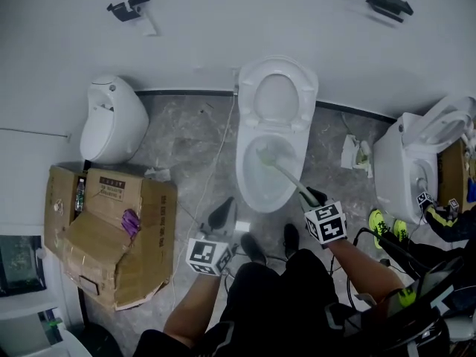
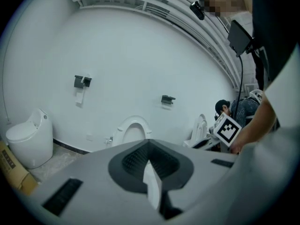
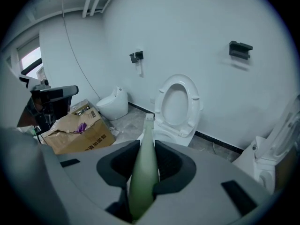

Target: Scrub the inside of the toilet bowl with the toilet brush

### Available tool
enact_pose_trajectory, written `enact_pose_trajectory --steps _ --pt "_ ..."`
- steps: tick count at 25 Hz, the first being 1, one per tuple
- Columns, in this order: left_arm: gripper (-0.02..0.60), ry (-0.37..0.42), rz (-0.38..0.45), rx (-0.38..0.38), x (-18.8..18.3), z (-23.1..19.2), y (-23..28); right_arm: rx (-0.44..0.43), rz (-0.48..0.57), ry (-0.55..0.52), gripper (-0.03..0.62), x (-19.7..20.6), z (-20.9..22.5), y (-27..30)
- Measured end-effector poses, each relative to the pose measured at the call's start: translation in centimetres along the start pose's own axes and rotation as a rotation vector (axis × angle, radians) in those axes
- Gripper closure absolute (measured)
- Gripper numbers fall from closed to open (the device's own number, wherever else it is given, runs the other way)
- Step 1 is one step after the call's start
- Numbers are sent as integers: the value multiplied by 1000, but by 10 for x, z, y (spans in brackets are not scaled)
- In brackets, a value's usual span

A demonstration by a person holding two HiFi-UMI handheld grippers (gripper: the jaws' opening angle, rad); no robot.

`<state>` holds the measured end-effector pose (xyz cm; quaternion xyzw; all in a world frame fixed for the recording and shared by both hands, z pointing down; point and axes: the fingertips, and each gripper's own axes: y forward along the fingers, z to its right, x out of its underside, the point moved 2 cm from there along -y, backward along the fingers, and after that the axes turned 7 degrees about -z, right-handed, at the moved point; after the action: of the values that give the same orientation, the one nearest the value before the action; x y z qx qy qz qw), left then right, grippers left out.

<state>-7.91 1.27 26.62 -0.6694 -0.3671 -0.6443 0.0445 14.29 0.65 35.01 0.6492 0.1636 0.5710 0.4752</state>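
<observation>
The white toilet (image 1: 262,188) stands against the wall with its seat and lid (image 1: 277,95) up. A toilet brush with a pale green handle (image 1: 291,178) reaches into the bowl, its head (image 1: 265,153) against the inner wall. My right gripper (image 1: 313,198) is shut on the handle's near end; in the right gripper view the handle (image 3: 143,165) runs out between the jaws toward the toilet (image 3: 178,102). My left gripper (image 1: 222,217) is shut and holds nothing, hanging over the floor left of the bowl. From the left gripper (image 2: 150,167) the raised seat (image 2: 133,128) shows ahead.
A torn cardboard box (image 1: 111,236) lies on the floor at the left, behind it a small white toilet (image 1: 111,121). Another toilet (image 1: 416,155) stands at the right, with a person's yellow shoes (image 1: 387,222) beside it. A cable (image 1: 212,166) trails over the grey floor.
</observation>
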Motion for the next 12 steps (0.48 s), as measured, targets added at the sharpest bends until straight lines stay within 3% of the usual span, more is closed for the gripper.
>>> enact_pose_trajectory --steps 12 --pt "578 20 37 -8 -35 16 -20 17 132 26 488 -43 0 -66"
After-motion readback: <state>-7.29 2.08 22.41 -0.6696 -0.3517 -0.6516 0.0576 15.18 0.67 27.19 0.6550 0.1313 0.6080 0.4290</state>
